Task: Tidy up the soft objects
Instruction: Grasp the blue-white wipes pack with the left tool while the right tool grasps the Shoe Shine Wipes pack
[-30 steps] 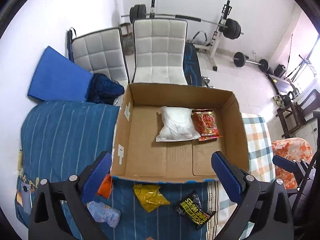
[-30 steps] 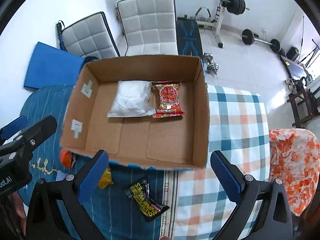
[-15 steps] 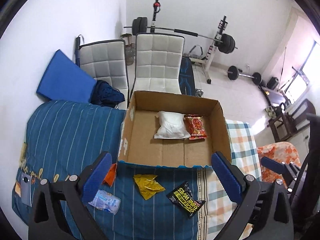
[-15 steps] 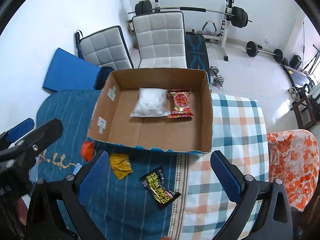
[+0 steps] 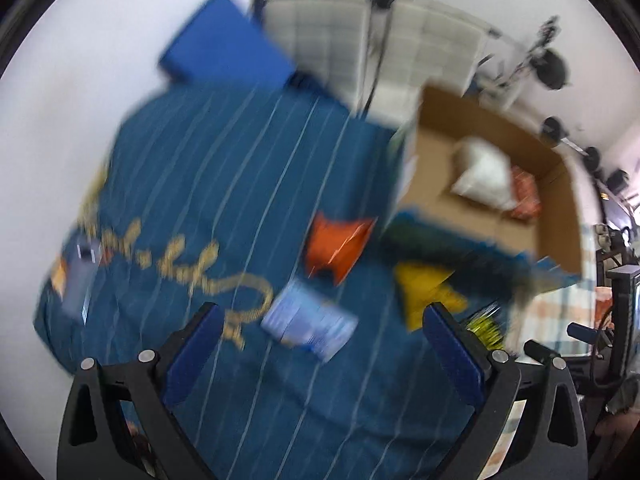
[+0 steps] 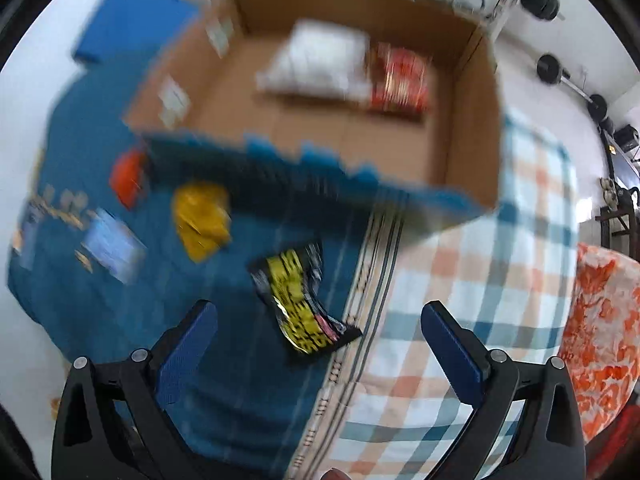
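Lying on the blue striped blanket (image 5: 224, 184) are four soft packets: one orange packet (image 5: 338, 246), one yellow packet (image 6: 202, 218), one pale blue packet (image 5: 310, 322) and one black packet with yellow letters (image 6: 300, 300). They look thin, crinkly and shiny, though both views are blurry. Two more things sit inside the one brown cardboard box (image 6: 472, 120): a puffy white bag (image 6: 320, 62) and a flat red packet (image 6: 400, 78), side by side near the far wall. The box has smooth, stiff paper walls and an open top. Beside the blue blanket lies a checked cloth (image 6: 472, 320) with orange and blue squares.

The left gripper (image 5: 322, 346) is spread wide and holds nothing, just above the pale blue packet. The right gripper (image 6: 318, 346) is spread wide too, empty, with the black packet between its blue fingers (image 6: 186, 350).
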{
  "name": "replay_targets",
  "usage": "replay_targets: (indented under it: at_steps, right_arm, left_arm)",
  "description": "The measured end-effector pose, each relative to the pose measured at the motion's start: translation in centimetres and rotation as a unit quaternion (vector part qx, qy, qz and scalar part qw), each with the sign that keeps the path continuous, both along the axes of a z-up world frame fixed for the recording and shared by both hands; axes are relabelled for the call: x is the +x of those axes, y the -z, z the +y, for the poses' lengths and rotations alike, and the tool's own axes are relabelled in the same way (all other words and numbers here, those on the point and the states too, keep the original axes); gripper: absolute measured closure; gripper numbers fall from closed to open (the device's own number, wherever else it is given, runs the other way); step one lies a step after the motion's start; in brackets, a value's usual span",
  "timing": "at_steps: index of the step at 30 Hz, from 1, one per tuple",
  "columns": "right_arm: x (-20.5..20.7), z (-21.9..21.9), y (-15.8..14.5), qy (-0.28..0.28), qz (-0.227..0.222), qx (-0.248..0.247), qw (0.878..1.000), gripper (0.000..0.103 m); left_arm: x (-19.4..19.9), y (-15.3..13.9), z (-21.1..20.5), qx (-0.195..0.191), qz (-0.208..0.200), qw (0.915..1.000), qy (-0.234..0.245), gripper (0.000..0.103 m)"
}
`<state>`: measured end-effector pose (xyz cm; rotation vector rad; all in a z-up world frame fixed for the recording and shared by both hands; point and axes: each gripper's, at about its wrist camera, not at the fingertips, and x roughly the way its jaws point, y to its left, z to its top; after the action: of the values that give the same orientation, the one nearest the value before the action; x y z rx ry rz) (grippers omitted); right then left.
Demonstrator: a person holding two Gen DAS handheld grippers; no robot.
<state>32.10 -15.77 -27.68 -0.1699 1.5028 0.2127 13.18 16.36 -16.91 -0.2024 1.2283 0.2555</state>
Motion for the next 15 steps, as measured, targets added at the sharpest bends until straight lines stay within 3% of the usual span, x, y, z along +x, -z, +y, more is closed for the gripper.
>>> replay_targets:
  at_steps: [4, 6, 7, 9, 12, 14, 15]
  right_arm:
    - [-0.1, -0.2, 6.5, 0.000, 0.057, -0.032, 0.998, 0.000]
    - [-0.1, -0.4, 9.1, 0.011, 0.081, -0.044, 0.996, 0.000]
    - [-0.1, -0.5, 9.8, 0.016, 0.088, -0.043, 0.995, 0.000]
    - [0.0, -0.8, 11.2, 0.036, 0.102, -0.032, 0.994, 0.000]
    - [-0.2, -0.9, 12.5, 0.049, 0.113, -0.020, 0.992, 0.000]
    - [-0.4, -0.4, 13.2, 0.038, 0.118, -0.025, 0.992, 0.000]
    - [-0.4, -0.2, 13.4, 0.030, 0.120, -0.029, 0.992, 0.001]
  left_arm:
    - [-0.8, 5.7, 3.1, -0.065, 0.069, 0.9942, -0.052, 0.001]
    - [-0.8, 9.0, 4.8, -0.136, 0.094, 0.9812, -0.100, 0.001]
    - [-0.8, 10.0, 5.1, -0.152, 0.101, 0.9765, -0.115, 0.001]
    - [-0.2, 13.1, 5.9, -0.205, 0.127, 0.9581, -0.154, 0.001]
    - [0.9, 16.5, 6.3, -0.236, 0.163, 0.9388, -0.191, 0.001]
    - [1.3, 18.3, 6.5, -0.241, 0.179, 0.9314, -0.206, 0.001]
    - [1.5, 19.0, 6.6, -0.239, 0.186, 0.9294, -0.211, 0.006]
